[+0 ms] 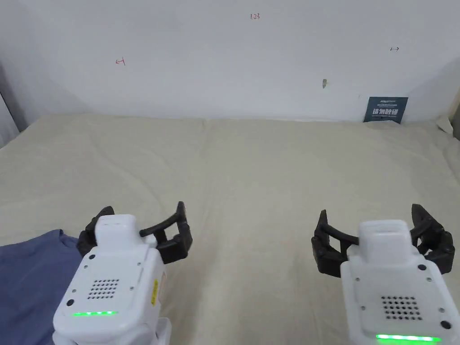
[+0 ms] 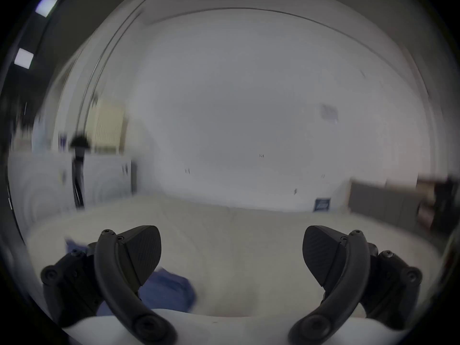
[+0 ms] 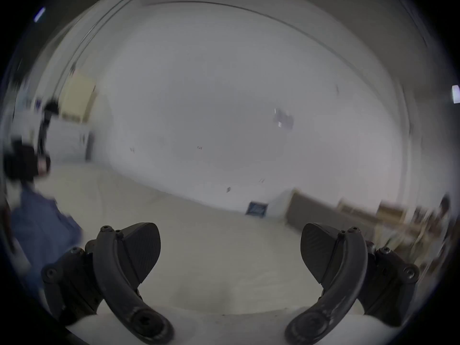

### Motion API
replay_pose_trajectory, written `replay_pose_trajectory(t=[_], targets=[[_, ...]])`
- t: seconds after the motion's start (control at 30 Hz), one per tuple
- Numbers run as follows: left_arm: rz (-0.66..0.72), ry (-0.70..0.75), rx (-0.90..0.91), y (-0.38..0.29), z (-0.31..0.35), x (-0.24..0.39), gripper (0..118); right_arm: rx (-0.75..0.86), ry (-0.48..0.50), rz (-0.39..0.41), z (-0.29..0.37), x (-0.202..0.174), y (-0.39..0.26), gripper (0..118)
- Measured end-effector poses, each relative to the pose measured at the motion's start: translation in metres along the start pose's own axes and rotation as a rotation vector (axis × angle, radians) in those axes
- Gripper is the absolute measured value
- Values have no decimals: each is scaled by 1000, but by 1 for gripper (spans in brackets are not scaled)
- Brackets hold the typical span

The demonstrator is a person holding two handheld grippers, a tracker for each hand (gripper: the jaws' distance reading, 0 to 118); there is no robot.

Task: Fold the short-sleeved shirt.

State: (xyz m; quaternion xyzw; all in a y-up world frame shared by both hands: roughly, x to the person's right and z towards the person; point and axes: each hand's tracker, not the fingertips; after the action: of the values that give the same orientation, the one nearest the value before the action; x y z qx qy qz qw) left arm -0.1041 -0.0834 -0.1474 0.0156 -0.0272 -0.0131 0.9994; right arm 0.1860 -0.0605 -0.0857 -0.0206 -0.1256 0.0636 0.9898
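White wall behind, beige bed sheet (image 1: pixel 251 170) across most of the head view, a small dark sign (image 1: pixel 385 109) against the wall at upper right. Blue shirt (image 1: pixel 31 278) lies bunched at the lower left corner of the head view, partly cut by the frame edge, not yet spread or folded. Left gripper (image 1: pixel 141 224) sits just right of the shirt, jaws spread wide, holding nothing. Right gripper (image 1: pixel 379 229) at lower right, well apart from the shirt, jaws also spread wide and empty. So the shirt lies to the left of both grippers and the left one is clearly nearer; likely first reach is leftward with it. Shirt's long axis can't be told, too crumpled and cropped. Left gripper view has the shirt (image 2: pixel 166 290) low, beside its left jaw, blurred. Right gripper view has the shirt (image 3: pixel 42 223) at far left edge with the left gripper (image 3: pixel 22 161) above it as a dark blur, plus furniture at right that the head view lacks
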Motion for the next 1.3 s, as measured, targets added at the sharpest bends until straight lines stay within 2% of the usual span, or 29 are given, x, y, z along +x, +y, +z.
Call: replay_pose_trajectory(t=[0.07, 0.13, 0.2, 0.23, 0.47, 1.3], targets=[[-54, 20, -4, -7, 0, 3, 114, -29, 18, -84, -2, 6, -3, 114], [-7, 14, -61, -15, 0, 5, 114, -42, 20, -108, -3, 7, -5, 114], [-11, 12, -66, -16, 1, 5, 114, -44, 14, -93, -4, 7, -6, 114], [-81, 11, -23, -13, 2, 5, 114, -43, 13, -86, -4, 6, -6, 114], [-52, 11, -33, -14, 2, 3, 114, -26, 25, -33, 1, -1, -3, 114], [-64, 25, -11, -9, 5, 0, 114, -37, 45, -36, 1, 0, -1, 114]])
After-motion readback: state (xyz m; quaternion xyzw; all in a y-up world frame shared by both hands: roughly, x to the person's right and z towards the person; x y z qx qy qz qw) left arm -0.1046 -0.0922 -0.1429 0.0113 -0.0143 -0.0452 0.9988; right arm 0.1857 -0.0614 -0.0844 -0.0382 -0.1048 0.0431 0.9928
